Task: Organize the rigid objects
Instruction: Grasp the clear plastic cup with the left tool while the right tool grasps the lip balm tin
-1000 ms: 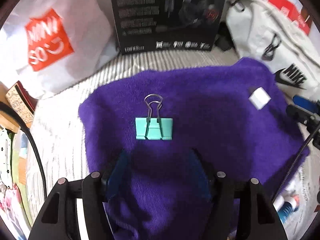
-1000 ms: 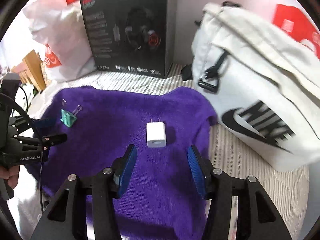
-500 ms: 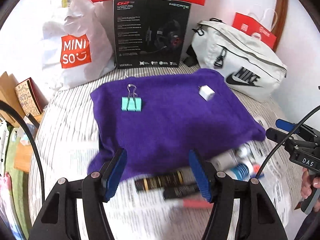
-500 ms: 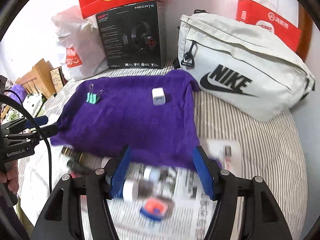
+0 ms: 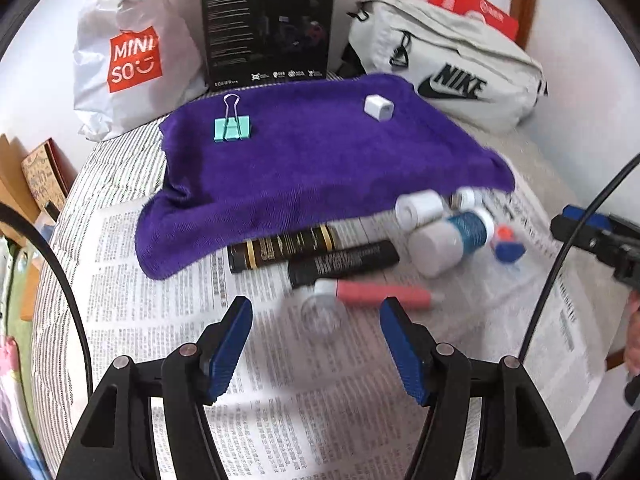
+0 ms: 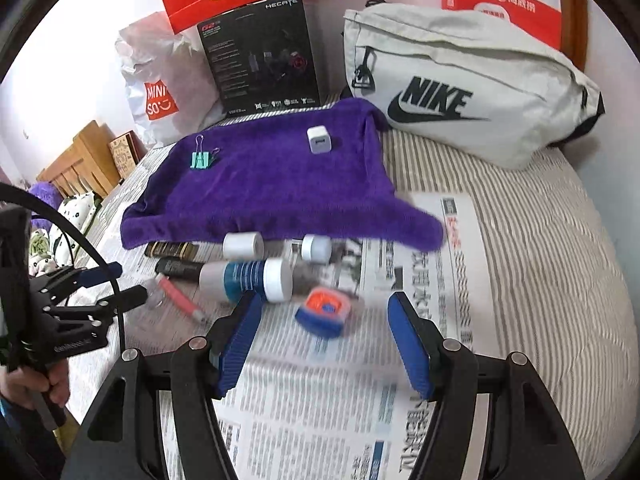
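Both grippers have pulled back from the purple towel (image 5: pixel 320 160) since a second ago, so the clutter on the newspaper (image 5: pixel 160 320) in front of it now fills the near view. On the towel sit only the teal binder clip (image 5: pixel 232 128) and the white charger cube (image 5: pixel 378 107), well apart.

Nothing sits between the half-open jaws of the left gripper (image 5: pixel 316 344), which hangs over bare newspaper. Just ahead of it lies the pink pen (image 5: pixel 380 295), its long axis running across the gripper's line, with a clear cap (image 5: pixel 320 316) at its left end; beyond are a black marker (image 5: pixel 344 264) and a black-and-gold tube (image 5: pixel 284 248), both lying crosswise too.

Equally empty and spread about as wide, the right gripper (image 6: pixel 324 340) has the small blue-and-orange case (image 6: pixel 324 312) almost straight ahead, just past its fingertips, and the blue-labelled bottle (image 6: pixel 248 280) on its side to the front left.

By my reckoning the right hand is the better placed for the case, the left for the pen, and a pen lying crosswise would want the wrist turned first.
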The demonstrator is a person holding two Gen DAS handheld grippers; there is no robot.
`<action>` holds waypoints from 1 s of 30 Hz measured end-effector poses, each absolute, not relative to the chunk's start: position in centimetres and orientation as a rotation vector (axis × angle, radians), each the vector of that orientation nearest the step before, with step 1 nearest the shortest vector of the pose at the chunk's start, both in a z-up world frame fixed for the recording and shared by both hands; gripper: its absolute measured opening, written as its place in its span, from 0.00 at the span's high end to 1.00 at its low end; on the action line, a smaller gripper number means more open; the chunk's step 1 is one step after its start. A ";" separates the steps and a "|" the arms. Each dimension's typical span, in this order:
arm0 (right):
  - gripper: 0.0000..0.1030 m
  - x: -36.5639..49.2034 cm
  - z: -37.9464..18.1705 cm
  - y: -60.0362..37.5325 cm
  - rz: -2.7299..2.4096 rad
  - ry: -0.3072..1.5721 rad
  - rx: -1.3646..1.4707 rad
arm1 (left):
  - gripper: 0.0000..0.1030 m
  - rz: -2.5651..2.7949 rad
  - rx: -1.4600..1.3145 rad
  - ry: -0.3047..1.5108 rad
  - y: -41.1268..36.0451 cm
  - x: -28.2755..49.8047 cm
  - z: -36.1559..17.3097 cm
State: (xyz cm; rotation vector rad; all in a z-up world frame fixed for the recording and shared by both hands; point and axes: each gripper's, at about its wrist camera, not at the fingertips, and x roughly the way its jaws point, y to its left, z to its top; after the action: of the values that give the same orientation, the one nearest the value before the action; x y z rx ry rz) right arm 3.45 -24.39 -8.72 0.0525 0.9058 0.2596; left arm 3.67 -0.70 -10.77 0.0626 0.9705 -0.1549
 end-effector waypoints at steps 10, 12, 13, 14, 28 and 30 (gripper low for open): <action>0.37 2.7 -10.8 -24.4 0.245 0.954 0.026 | 0.58 -0.189 0.096 1.006 -1.0 4.1 -13.1; 0.37 2.7 -11.1 -24.2 0.244 0.961 0.013 | 0.66 -0.204 0.087 0.990 -0.9 4.2 -13.1; 0.37 2.7 -11.2 -24.1 0.246 0.963 0.008 | 0.71 -0.219 0.083 0.992 -0.9 4.3 -13.1; 0.37 2.7 -11.3 -24.1 0.247 0.965 0.003 | 0.73 -0.234 0.083 0.989 -1.0 4.4 -13.2; 0.37 4.6 -12.6 -23.2 0.260 0.967 0.036 | 0.75 -0.239 0.070 0.995 -0.3 4.3 -12.9; 0.37 5.4 -13.1 -22.9 0.234 0.972 0.034 | 0.75 -0.235 0.072 0.997 -0.4 4.3 -13.0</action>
State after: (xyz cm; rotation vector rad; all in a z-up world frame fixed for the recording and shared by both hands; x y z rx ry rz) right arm 5.36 -22.95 -13.12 0.0342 0.9717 0.2337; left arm 4.31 -0.39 -12.96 0.0721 0.9966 -0.2351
